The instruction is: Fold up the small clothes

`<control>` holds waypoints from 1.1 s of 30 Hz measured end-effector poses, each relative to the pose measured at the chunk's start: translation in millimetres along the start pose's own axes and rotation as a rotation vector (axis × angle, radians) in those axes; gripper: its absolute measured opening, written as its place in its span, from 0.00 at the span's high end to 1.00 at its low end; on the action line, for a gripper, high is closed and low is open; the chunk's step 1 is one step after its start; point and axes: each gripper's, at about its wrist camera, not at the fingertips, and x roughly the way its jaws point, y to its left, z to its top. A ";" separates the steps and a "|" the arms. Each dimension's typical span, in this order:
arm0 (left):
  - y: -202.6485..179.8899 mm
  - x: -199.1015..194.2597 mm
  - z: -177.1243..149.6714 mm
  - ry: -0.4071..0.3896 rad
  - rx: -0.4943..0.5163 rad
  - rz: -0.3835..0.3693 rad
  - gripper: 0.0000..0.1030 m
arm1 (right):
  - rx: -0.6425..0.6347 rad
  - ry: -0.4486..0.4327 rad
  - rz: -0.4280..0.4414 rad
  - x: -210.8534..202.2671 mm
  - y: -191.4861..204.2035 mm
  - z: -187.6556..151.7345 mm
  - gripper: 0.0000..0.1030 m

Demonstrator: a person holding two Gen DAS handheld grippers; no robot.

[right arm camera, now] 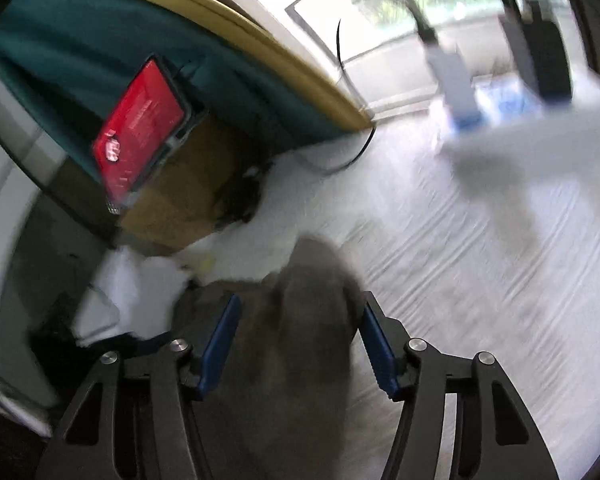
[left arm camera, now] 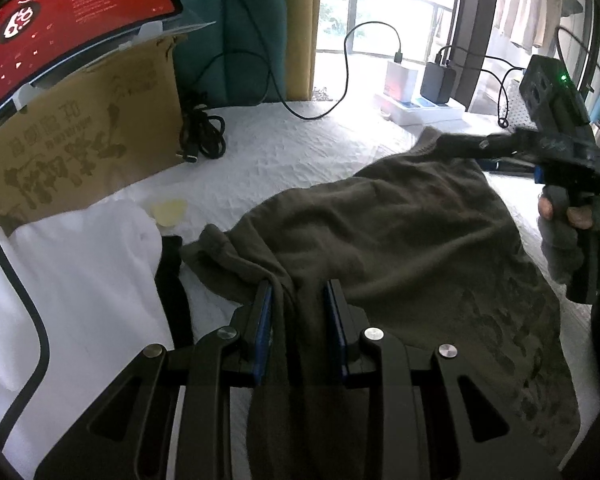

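Note:
An olive-green garment lies spread on the white bed sheet. My left gripper has its blue pads on either side of a bunched fold at the garment's near edge, with cloth running between them. In the left wrist view my right gripper reaches over the garment's far corner, held by a gloved hand. In the blurred right wrist view the right gripper has its jaws wide apart with the green garment lying between and under them.
A cardboard box with a red-screen tablet stands at the back left. Black cables lie beside it. White folded cloth and a black strap lie at the left. Chargers and boxes sit by the window.

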 end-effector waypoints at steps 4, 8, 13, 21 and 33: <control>5.7 3.4 3.6 -0.010 0.014 0.067 0.73 | -0.124 0.048 -0.211 11.3 4.0 -8.0 0.52; 12.1 11.2 4.8 0.002 0.020 0.105 0.72 | -0.195 0.048 -0.331 13.5 12.8 -12.7 0.52; 12.0 6.0 5.9 -0.008 0.016 0.135 0.72 | -0.230 0.031 -0.407 3.7 18.1 -16.5 0.51; 6.8 -28.3 0.7 -0.063 -0.021 0.076 0.72 | -0.233 0.004 -0.432 -21.6 26.0 -28.3 0.39; -20.4 -28.3 -37.2 0.013 -0.032 0.056 0.72 | -0.241 0.021 -0.408 -43.3 50.2 -77.8 0.34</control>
